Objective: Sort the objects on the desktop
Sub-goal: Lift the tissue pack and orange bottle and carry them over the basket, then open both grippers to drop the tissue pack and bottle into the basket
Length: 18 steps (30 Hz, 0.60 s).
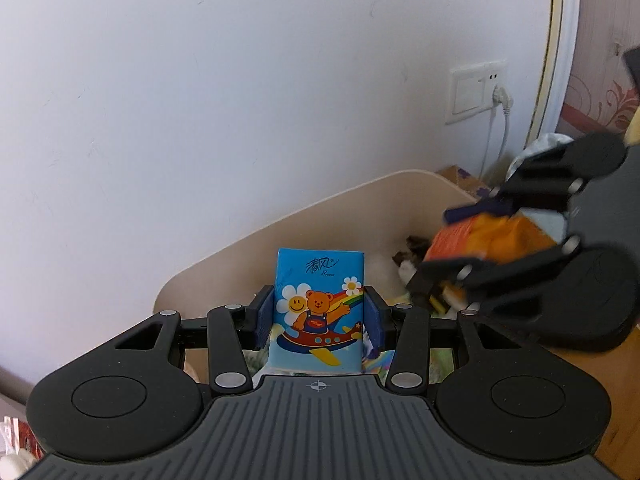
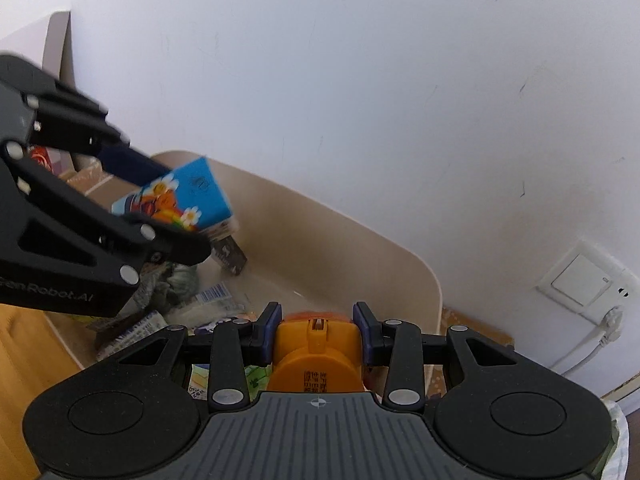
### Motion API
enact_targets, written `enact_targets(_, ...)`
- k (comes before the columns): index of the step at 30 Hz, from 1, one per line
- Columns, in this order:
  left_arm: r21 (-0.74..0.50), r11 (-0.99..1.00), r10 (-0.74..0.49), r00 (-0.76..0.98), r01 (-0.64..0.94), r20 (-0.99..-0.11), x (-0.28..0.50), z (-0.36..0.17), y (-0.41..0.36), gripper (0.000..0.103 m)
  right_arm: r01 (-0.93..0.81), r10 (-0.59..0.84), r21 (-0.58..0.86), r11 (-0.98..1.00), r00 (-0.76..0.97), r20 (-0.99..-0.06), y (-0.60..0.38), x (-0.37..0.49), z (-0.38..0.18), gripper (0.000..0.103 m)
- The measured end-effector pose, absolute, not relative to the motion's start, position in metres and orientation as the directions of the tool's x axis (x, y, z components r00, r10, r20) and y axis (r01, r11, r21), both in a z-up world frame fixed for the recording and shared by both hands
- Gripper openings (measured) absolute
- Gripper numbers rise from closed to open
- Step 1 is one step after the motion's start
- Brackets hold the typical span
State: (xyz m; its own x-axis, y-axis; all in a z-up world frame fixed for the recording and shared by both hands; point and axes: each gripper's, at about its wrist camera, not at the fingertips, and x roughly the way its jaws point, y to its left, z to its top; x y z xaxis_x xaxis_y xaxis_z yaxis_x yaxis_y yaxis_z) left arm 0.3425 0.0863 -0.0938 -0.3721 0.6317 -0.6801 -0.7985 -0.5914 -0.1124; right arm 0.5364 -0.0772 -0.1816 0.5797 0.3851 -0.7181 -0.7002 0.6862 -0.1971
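My left gripper point(image 1: 319, 316) is shut on a blue tissue pack point(image 1: 320, 304) printed with a cartoon bear, held upright above a beige bin point(image 1: 280, 236). The pack also shows in the right wrist view point(image 2: 180, 196), gripped by the left gripper point(image 2: 160, 208). My right gripper point(image 2: 319, 330) is shut on an orange container point(image 2: 316, 356) with printed text, over the same bin point(image 2: 360, 240). In the left wrist view the right gripper point(image 1: 464, 240) and the orange container point(image 1: 488, 240) hang blurred over the bin's right side.
The bin holds several wrappers and packets point(image 2: 192, 296). A white wall stands close behind it. A wall socket with a white plug and cable point(image 1: 500, 100) is at the right. Wooden desk surface point(image 2: 24, 344) lies beside the bin. A cardboard box point(image 1: 464, 180) sits behind it.
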Motion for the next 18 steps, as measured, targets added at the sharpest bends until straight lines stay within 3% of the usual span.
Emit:
enact_targets(6,-0.114,-0.597,0.637,-0.382,-0.794,-0.669,0.338,-0.091,0.096,0.047,-0.703,0.368,-0.216,0.677,0.578,-0.728,-0.072,0.537,-0.185,0.037)
enact_targets(10,-0.104,-0.618,0.626,-0.407,-0.779,-0.665,0.337,-0.09,0.098,0.047,-0.696,0.355,-0.217,0.684,0.578,-0.735,-0.072,0.537,-0.187,0.06)
enact_targets(12,-0.112,-0.636,0.618,-0.417,-0.764,-0.666,0.334,-0.09,0.097,0.051,-0.691,0.359,-0.221,0.689,0.589,-0.724,-0.074,0.535,-0.186,0.076)
enact_targets(15,-0.137,-0.662,0.604,-0.415,-0.737,-0.681,0.327,-0.091,0.096,0.069,-0.685,0.355,-0.233,0.691,0.602,-0.716,-0.076,0.531,-0.184,0.082)
enact_targets(18,-0.145,-0.681,0.593,-0.424,-0.718,-0.685,0.322,-0.092,0.093,0.072,-0.678,0.359,-0.227,0.699,0.607,-0.709,-0.079,0.529,-0.181,0.091)
